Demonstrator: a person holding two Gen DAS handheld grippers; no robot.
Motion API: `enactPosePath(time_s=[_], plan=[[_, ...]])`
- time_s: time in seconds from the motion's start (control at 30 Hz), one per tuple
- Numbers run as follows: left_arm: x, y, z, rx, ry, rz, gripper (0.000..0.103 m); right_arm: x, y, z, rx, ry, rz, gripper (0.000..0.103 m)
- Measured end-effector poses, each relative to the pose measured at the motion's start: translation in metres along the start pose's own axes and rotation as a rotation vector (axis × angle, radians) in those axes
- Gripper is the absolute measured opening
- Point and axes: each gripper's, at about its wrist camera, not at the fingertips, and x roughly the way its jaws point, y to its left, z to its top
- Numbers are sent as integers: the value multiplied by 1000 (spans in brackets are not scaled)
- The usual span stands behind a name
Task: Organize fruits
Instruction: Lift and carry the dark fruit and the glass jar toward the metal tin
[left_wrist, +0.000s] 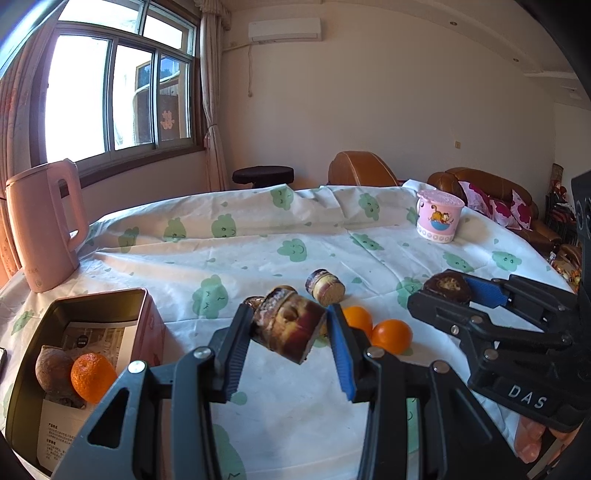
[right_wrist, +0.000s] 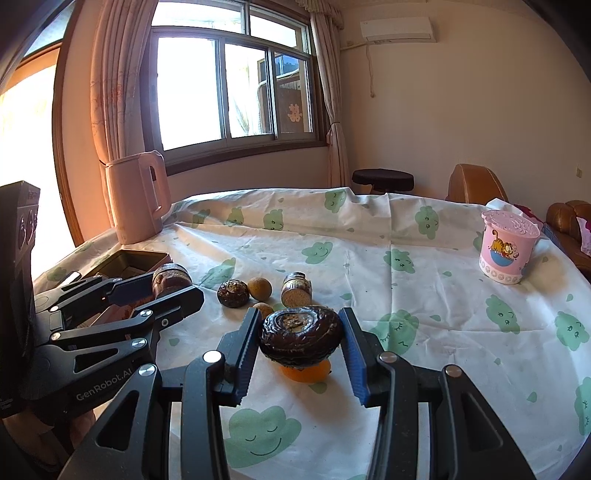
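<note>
The left gripper (left_wrist: 288, 328), clenching a brown chunk (left_wrist: 286, 328), is hovering just right of the tin box (left_wrist: 92, 301), nearer than the right gripper (right_wrist: 299, 336), which is gripping a dark round piece (right_wrist: 300, 338).

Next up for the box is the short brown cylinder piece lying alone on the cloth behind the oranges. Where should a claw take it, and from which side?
Grip the short brown cylinder across its dark curved sides, coming from above. It lies tipped over, its pale cut end facing the camera, so the round flanks are exposed to both fingers. The oranges sit nearer, so a low approach would probably bump them.
</note>
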Motion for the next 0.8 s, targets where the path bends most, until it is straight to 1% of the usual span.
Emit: enactPosePath(time_s=[0.8], plan=[[-18, 1, -1, -7, -86, 27, 43, -10, 8, 1, -24, -89, -25, 45]])
